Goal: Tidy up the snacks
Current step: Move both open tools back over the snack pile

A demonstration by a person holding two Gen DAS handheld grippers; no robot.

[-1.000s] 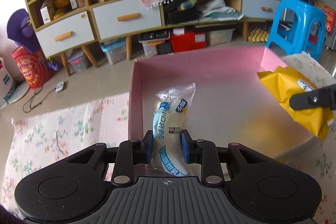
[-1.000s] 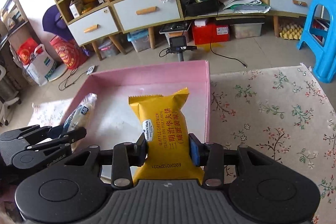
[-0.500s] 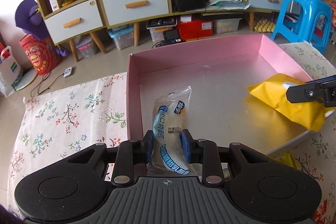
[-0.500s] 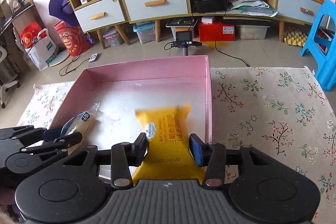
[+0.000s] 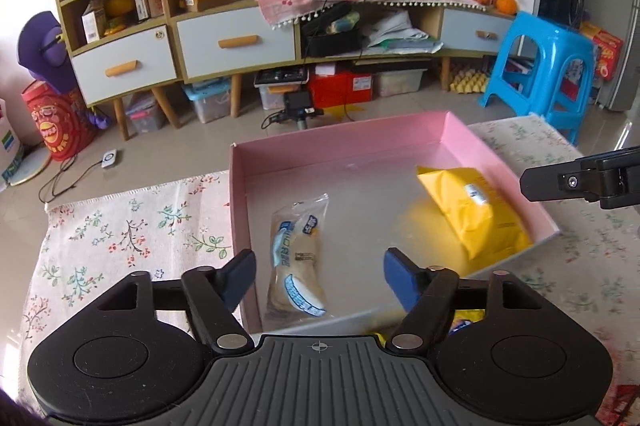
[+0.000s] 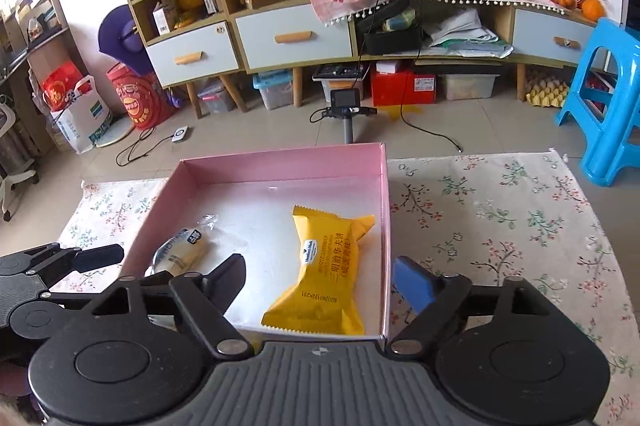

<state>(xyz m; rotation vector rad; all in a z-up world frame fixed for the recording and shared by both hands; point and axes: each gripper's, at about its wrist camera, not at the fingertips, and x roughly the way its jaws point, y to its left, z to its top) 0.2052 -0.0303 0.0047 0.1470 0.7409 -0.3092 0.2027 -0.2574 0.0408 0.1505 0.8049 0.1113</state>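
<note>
A shallow pink box (image 5: 340, 142) (image 6: 280, 162) sits on the flowered cloth. Inside it at the left lies a clear bread packet with blue print (image 5: 296, 258) (image 6: 182, 254). At the right lies a yellow waffle packet (image 5: 476, 210) (image 6: 324, 278). My left gripper (image 5: 318, 278) hangs above the bread packet with its jaws opening wide, pads clear of the packet. My right gripper (image 6: 318, 282) hangs above the yellow packet, jaws opening too, touching nothing. Each gripper shows at the edge of the other's view: the right gripper's finger (image 5: 580, 180), the left gripper's finger (image 6: 60, 260).
The flowered cloth (image 6: 500, 218) (image 5: 128, 226) spreads to both sides of the box. Another yellow packet (image 5: 466, 318) peeks out under my left gripper, in front of the box. Beyond stand a camera on a small stand (image 6: 346, 102), a blue stool (image 6: 608, 98) and low cabinets (image 5: 236, 42).
Both grippers let go of their packets and opened wide. The bread packet and the yellow packet now lie on the box floor. Both grippers rose and drew back.
</note>
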